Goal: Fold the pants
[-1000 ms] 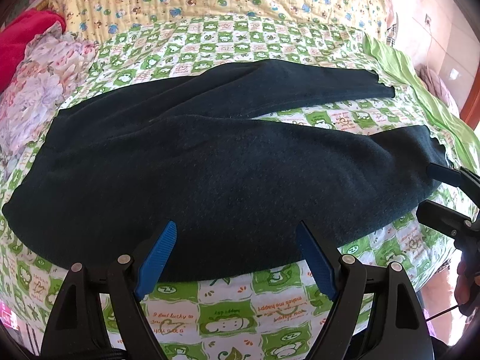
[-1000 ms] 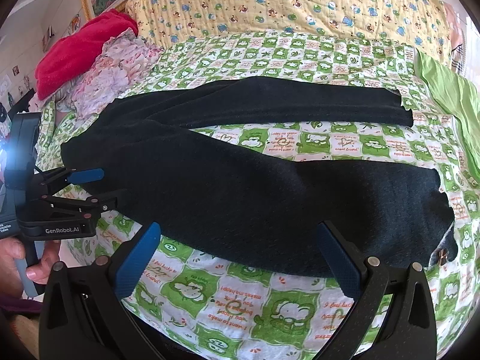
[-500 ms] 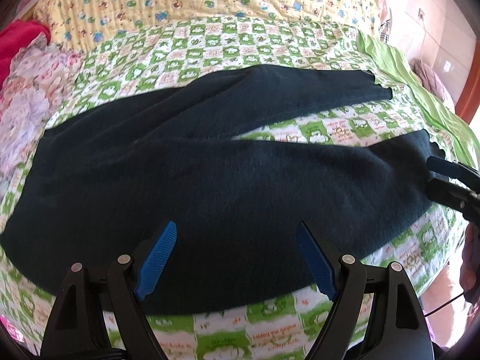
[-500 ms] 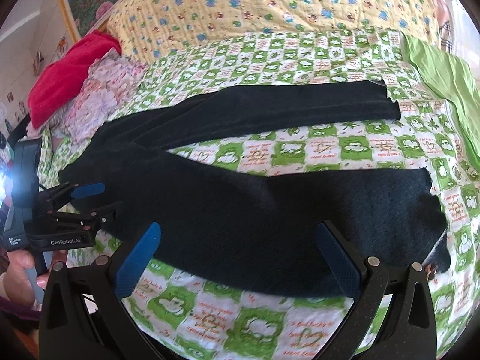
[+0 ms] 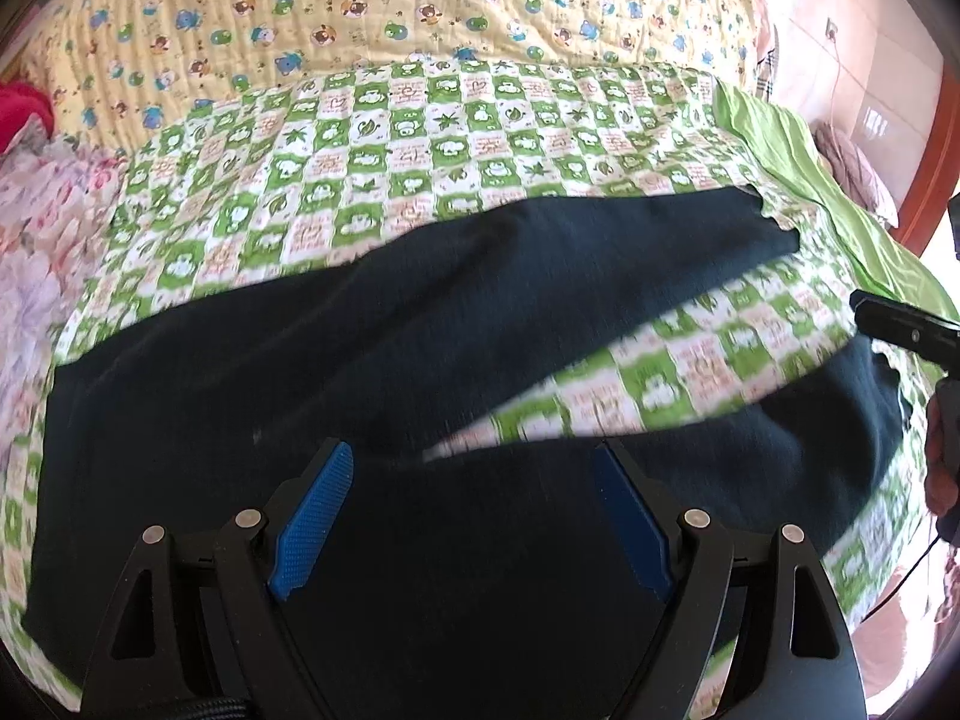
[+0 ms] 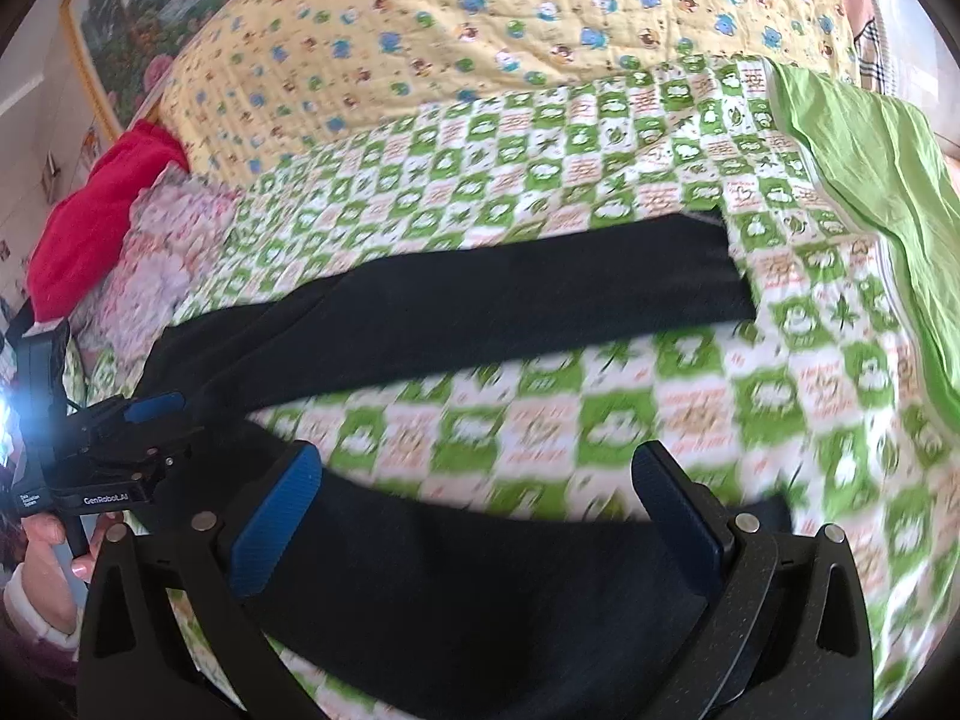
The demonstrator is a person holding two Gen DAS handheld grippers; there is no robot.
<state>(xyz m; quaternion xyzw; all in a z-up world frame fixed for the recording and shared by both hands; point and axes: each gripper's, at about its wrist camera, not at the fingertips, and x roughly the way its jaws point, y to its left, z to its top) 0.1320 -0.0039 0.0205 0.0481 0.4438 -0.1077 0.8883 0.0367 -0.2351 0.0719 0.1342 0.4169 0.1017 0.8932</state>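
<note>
Dark fleece pants point(image 5: 420, 360) lie spread flat on a bed covered by a green-and-white checked sheet point(image 5: 456, 138), the two legs forking apart toward the sheet's right edge with a wedge of sheet showing between them. The near leg runs along the bed's front edge and the far leg point(image 6: 510, 294) angles away toward a plain green cloth point(image 6: 870, 168) at the right side.

Over the waist and seat end hangs the left gripper point(image 5: 468, 510), its blue-padded fingers point(image 5: 312, 516) spread wide with nothing between them; the dark cloth fills the view beneath and between them. Over the near leg sits the right gripper point(image 6: 474, 516), fingers likewise wide apart and empty, the leg passing under them and the checked sheet showing beyond.

The left wrist view catches one black finger of the right gripper at the near leg's cuff, by the bed's right edge, plus a wall and a wooden frame behind. Only the right wrist view shows the left gripper's body from the side at the waist end, held by a hand point(image 6: 48, 546) in a pale cuff, along with a red cloth point(image 6: 102, 204), a flowered pink cloth point(image 6: 162, 240) and a framed picture point(image 6: 156, 6) above the yellow quilt point(image 6: 480, 18).
</note>
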